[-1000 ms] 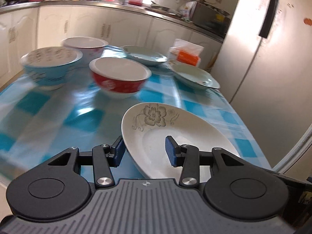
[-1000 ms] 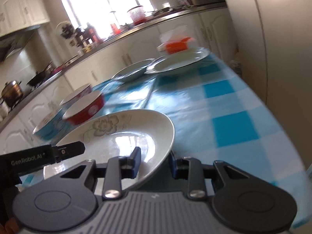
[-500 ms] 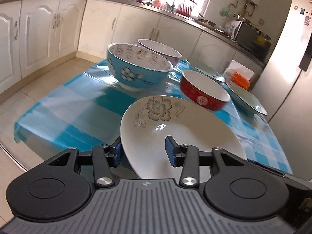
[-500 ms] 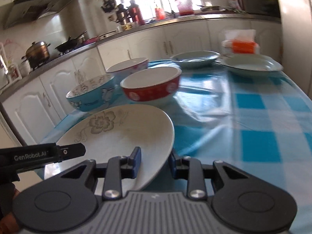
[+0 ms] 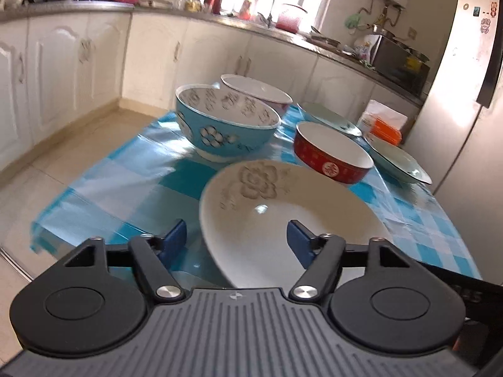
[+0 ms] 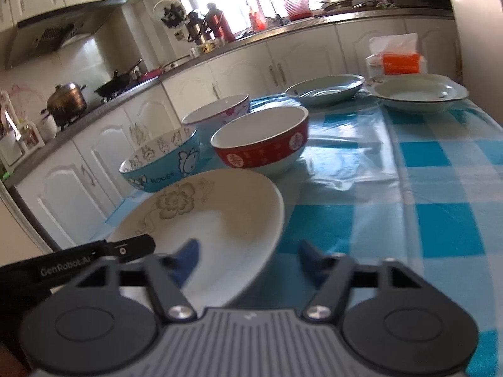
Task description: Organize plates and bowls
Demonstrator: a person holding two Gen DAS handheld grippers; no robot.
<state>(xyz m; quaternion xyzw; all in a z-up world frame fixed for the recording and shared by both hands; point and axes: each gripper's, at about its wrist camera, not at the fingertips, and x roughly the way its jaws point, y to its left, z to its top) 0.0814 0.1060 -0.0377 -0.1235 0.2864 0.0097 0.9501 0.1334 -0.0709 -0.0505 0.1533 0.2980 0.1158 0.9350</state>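
Observation:
A white plate with a brown flower print [image 5: 283,216] [image 6: 213,229] lies at the near end of the table. My left gripper [image 5: 235,235] is open, its blue pads either side of the plate's near left rim. My right gripper [image 6: 248,257] is open, its pads either side of the plate's right rim. Beyond stand a blue bowl [image 5: 226,125] [image 6: 160,163], a red bowl [image 5: 330,157] [image 6: 261,144] and a white bowl with a pink pattern [image 5: 254,89] [image 6: 217,111]. Two pale green plates [image 5: 396,157] [image 6: 415,92] [image 6: 323,89] lie at the far end.
The table has a blue and white checked cloth [image 6: 424,188]. A tissue pack with an orange label [image 6: 399,59] stands at the far end. White kitchen cabinets [image 5: 78,62] run to the left and behind. A fridge [image 5: 456,94] stands at the right.
Both grippers have opened and let go of the flower plate's rim, and the plate now lies on the table. Both views have swung toward the bowls.

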